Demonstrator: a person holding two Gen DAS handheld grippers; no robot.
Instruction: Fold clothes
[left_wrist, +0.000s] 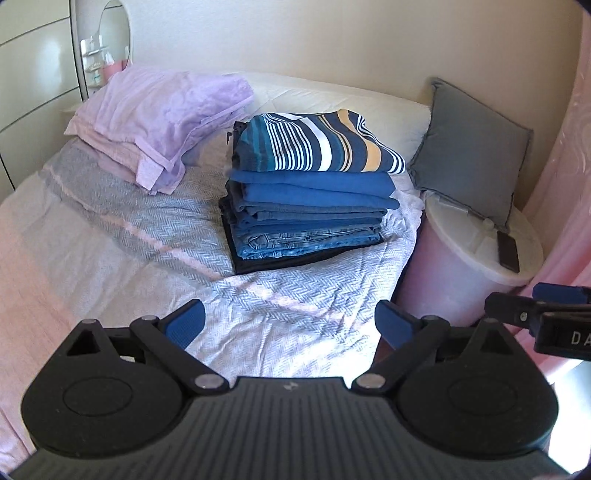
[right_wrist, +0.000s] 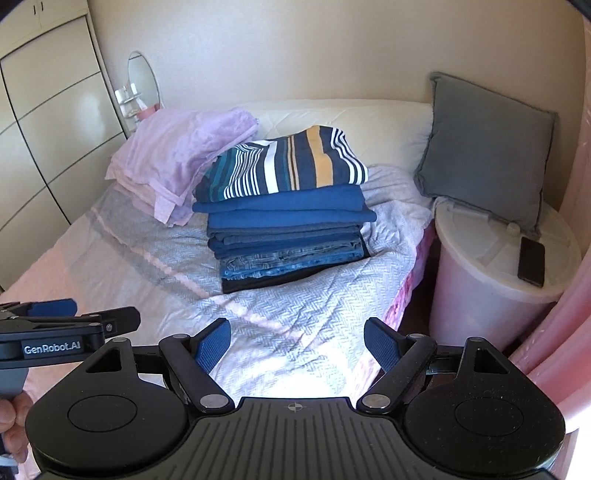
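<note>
Left tongs: your left gripper (left_wrist: 286, 325) hangs over the near part of the bed, its blue-padded fingers (left_wrist: 184, 325) spread wide apart with nothing between them.
Right tongs: your right gripper (right_wrist: 297, 345) is also spread wide and empty, held over the bed's near right edge, just beside the left one.
Cross views: each tool shows at the edge of the other's camera, and part of your hand (right_wrist: 13, 424) shows under the left tool's handle.
Bedspread: the grey-and-pink herringbone cover (left_wrist: 110, 236) lies rumpled under both tools, with a bright patch of light on it right in front of the pads.
Folded stack: the pile of clothes (left_wrist: 310, 206) sits beyond your tools, toward the head of the bed and near its right edge, well apart from both pairs of pads.
Stack order: a striped top (left_wrist: 317, 144) is uppermost, plain blue pieces come below it, then denim, then a dark piece at the bottom touching the cover.
Lilac bedding: a heap of lilac pillows and cloth (left_wrist: 162, 114) lies at the bed's far left corner, just beside the stack.
Beside the bed: a white lidded bin (right_wrist: 491, 280) stands off the right edge.
On the lid: a grey cushion (right_wrist: 487, 151) leans on the wall and a dark phone (right_wrist: 532, 260) lies flat.
</note>
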